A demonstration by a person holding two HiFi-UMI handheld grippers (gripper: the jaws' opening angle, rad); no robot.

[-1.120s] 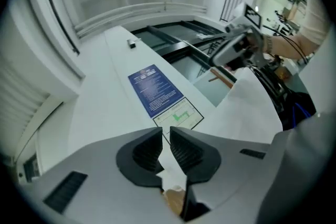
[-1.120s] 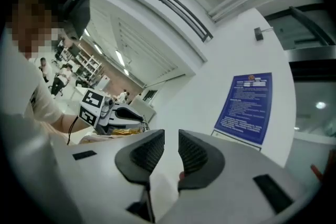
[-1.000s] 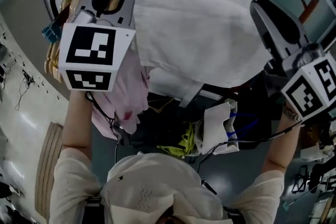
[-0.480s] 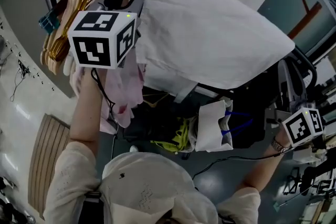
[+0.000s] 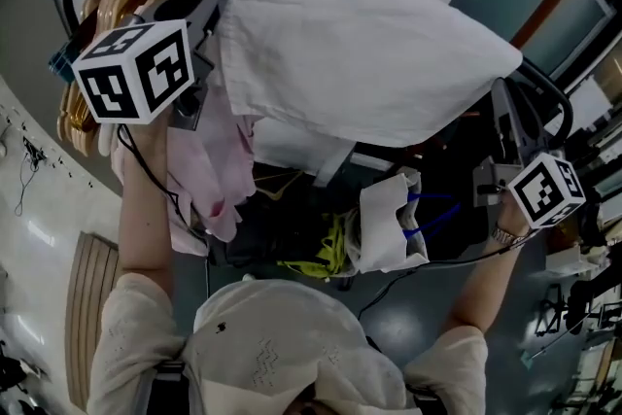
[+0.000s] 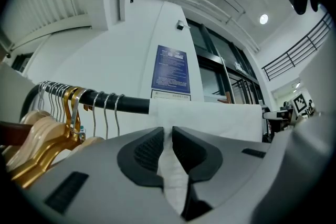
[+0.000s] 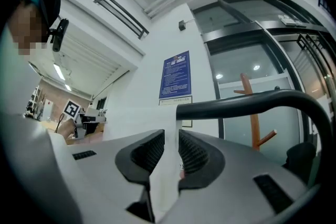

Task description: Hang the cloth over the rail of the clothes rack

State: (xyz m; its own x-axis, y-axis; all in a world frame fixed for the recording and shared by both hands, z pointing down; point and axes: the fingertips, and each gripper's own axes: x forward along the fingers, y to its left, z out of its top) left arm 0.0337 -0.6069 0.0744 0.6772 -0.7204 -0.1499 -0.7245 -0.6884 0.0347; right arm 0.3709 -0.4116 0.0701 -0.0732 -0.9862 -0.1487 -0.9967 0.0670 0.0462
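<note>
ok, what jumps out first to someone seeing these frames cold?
The big white cloth dominates: it lies draped over the black rail and fills the upper middle of the head view. The left gripper and right gripper are each shut on its edge, one at either end. A bunch of wooden and gold hangers crowds the rail's left end.

White cloth (image 5: 360, 63), black rail (image 6: 126, 105), gold hangers (image 6: 68, 113), pale pink garment (image 5: 204, 180), seemingly red-spotted.
</note>
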